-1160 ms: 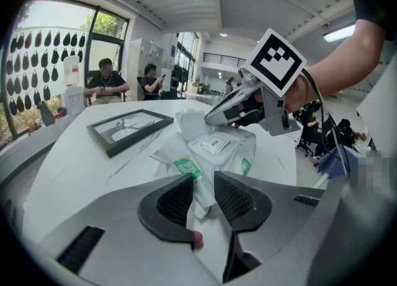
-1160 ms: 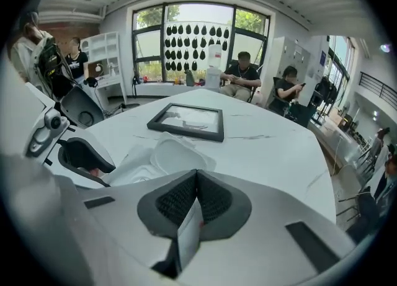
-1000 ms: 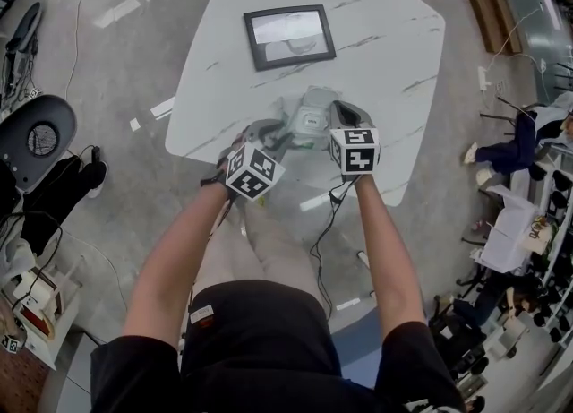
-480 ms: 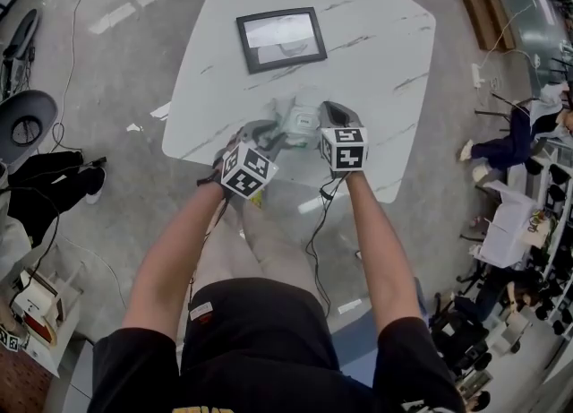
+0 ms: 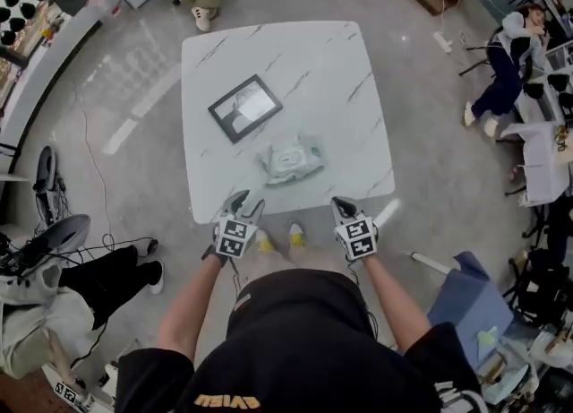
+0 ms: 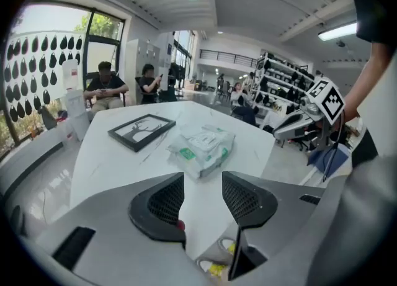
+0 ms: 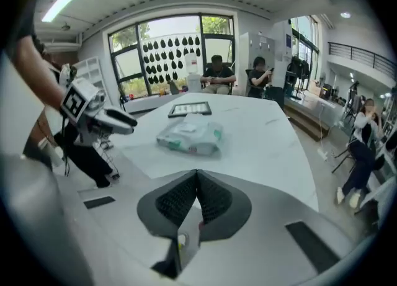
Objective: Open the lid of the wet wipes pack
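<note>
**A:** The pack (image 5: 291,160) lies flat on the worktop (image 5: 345,80) with its lid (image 6: 205,138) facing up. The lid looks shut to us, though we can't be sure from here.

**B:** The frame (image 5: 244,107) sits beyond the pack and to its left, apart from it, so it won't get in our way. Where are we holding?

**A:** Both grippers are on our side of the pack, well apart from it. The left gripper (image 6: 203,185) has just been opening its jaws. They stand spread with nothing between them. The right gripper (image 7: 197,182) has its jaws pressed together, also empty.

**B:** Then we'd come in low from our side. The spread left jaws suit pinning the pack's body beside the lid, not on top of it.

**A:** Agreed. The pack is soft, so we expect it to slide or crumple unless we hold it down first. The right jaws, kept together, could work as a thin tip under the lid's free edge.

**B:** We should find that edge before we pry, and lift gently so the pack doesn't come up with it.
</note>
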A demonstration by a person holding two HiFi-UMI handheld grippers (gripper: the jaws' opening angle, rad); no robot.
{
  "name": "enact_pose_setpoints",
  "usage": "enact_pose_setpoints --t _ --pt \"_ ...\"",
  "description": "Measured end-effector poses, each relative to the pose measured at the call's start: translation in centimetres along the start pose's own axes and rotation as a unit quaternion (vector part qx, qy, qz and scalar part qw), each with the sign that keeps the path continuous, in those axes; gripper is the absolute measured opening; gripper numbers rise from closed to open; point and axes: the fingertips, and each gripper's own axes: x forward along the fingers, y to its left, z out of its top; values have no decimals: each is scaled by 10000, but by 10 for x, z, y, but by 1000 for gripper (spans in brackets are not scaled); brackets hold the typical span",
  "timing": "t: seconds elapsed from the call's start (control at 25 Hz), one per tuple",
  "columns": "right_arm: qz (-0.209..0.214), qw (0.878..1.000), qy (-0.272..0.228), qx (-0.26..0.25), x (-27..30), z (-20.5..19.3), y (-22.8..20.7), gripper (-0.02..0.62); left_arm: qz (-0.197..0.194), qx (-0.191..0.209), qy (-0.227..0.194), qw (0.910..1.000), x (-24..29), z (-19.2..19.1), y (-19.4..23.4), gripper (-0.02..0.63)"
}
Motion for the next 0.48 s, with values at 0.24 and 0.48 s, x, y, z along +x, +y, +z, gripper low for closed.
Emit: enact_pose_setpoints --t 0.24,0.48 --pt "-638 9959 110 628 -43 -69 18 1 -290 134 614 9976 -24 -32 0 195" --pt "-1371 9764 -700 1518 -92 -51 -13 0 -373 411 376 9977 -28 0 14 195"
